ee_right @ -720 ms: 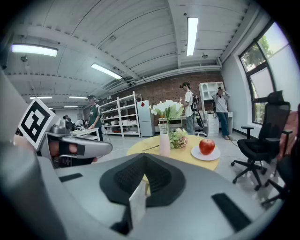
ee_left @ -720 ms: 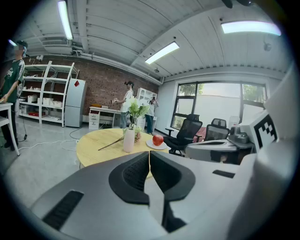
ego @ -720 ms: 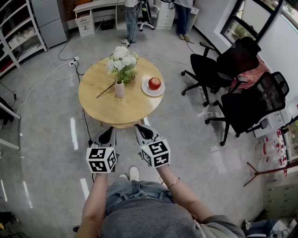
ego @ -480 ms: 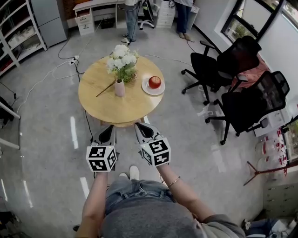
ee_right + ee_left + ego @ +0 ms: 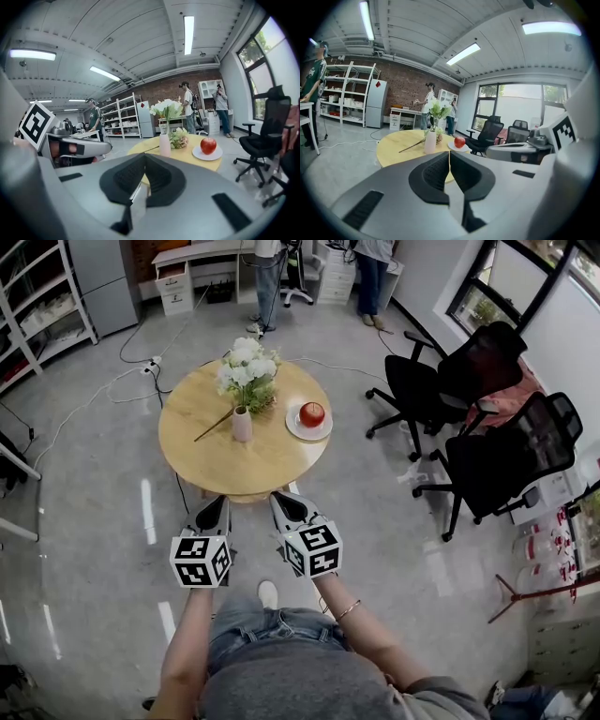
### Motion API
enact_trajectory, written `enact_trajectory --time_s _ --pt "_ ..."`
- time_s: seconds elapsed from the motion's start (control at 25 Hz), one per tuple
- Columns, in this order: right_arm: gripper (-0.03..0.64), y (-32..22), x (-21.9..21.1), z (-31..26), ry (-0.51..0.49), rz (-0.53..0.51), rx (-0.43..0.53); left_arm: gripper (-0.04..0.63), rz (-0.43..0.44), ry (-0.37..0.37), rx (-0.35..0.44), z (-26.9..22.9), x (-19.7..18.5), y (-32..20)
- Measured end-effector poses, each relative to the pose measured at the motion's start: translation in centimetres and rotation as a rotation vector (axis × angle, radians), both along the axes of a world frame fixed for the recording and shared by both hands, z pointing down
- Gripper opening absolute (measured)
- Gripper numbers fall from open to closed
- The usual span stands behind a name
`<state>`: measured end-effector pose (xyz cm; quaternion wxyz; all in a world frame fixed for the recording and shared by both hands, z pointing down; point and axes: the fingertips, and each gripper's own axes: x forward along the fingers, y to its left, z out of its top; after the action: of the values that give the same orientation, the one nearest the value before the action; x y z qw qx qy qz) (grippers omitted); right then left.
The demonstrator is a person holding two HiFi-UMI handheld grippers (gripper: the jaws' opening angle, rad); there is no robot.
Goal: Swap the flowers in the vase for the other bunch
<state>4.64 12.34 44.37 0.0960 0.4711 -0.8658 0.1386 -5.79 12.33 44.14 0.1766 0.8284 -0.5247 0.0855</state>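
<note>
Head view: a round wooden table (image 5: 225,465) carries a slim pale vase (image 5: 242,424) of white flowers (image 5: 247,364); the left gripper (image 5: 221,502) and right gripper (image 5: 280,497) hover short of its near edge. Left gripper view: ribbed black pads (image 5: 436,171) meet, empty. Right gripper view: jaws likewise closed on nothing; the other bunch (image 5: 180,138) lies beside the vase.

Open office or lab: black swivel chairs (image 5: 497,456), white metal shelving (image 5: 42,301), brick wall (image 5: 408,86), ceiling strip lights (image 5: 188,28).

Ahead of the left claw (image 5: 221,502) and right claw (image 5: 279,498), near tabletop (image 5: 220,465) is lying open; beyond it, vase (image 5: 242,425) and apple plate (image 5: 323,430) are blocking.
</note>
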Motion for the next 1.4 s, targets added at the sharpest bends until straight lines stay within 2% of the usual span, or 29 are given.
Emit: enact_trajectory --time_s 0.32,0.6,1.4 --pt "0.011 -1.5 0.2 -0.4 -0.015 0.026 0.004 0.021 -0.011 -0.006 0.007 -0.5 -0.7 -1.4" --pt "0.011 -4.3 -0.4 0.1 -0.003 0.035 0.000 0.023 -0.002 -0.007 -0.004 0.2 -1.2 -4.6" --pt "0.012 -18.4 -4.3 2.2 0.026 0.084 -0.063 0.023 0.095 0.016 -0.053 2.3 -4.3 -19.8"
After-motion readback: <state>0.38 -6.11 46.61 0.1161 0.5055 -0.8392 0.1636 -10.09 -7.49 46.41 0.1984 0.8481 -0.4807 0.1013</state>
